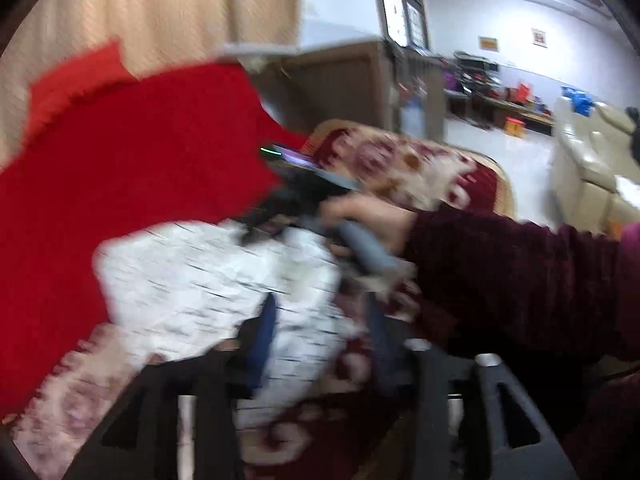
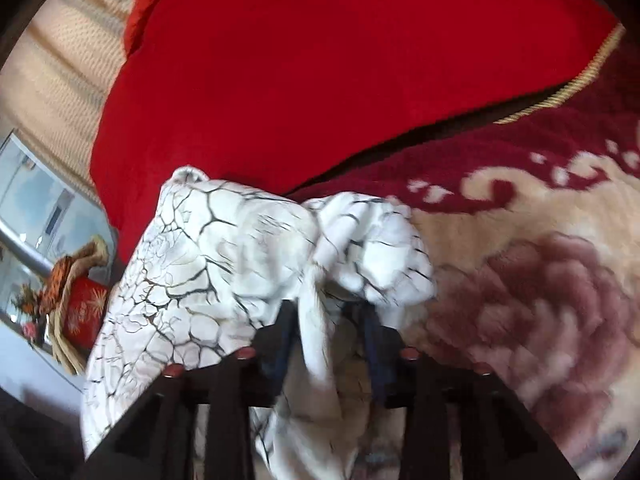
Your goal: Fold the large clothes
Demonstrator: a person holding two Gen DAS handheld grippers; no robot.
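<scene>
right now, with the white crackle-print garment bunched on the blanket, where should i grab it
Take the white crackle-print garment at its flatter left panel, near the outer edge, coming from the left. That side looks like a single spread layer, while the middle is twisted into a knot where the fingers would probably catch several layers at once.

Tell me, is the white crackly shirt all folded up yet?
Not yet. The white garment lies bunched on the flowery blanket, beside the red cushion, with no neat fold showing. A strip of it hangs between the open jaws of the right hand-held gripper; the left hand-held gripper is open above it. Spreading it flat and folding are left.
</scene>
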